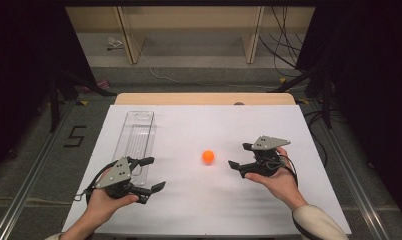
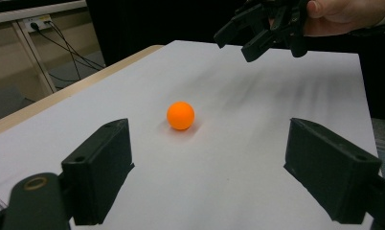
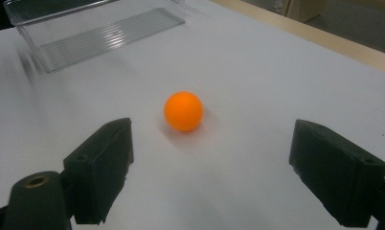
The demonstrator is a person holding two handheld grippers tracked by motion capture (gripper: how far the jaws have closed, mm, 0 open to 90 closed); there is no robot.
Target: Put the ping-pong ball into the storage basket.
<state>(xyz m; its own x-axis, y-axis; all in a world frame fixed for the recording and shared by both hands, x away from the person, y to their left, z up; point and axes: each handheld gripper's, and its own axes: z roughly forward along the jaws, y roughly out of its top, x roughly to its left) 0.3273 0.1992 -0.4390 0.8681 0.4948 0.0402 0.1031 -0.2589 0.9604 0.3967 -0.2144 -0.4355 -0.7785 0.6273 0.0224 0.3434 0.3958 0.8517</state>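
Observation:
An orange ball (image 1: pixel 208 156) rests on the white table sheet (image 1: pixel 199 210), about mid-table. My right gripper (image 1: pixel 240 156) is open just right of it, jaws pointing at the ball (image 3: pixel 183 111), a short gap away. My left gripper (image 1: pixel 153 173) is open at the front left, farther from the ball (image 2: pixel 180 115), nothing between its jaws. In the left gripper view the right gripper (image 2: pixel 238 40) hovers beyond the ball. A clear plastic tray (image 1: pixel 135 138) lies along the left side, beside the left gripper.
The clear tray (image 3: pixel 92 28) looks empty. The table's wooden far edge (image 1: pixel 204 98) borders the sheet. Beyond it are floor cables and wooden shelf legs (image 1: pixel 251 35); dark curtains stand on both sides.

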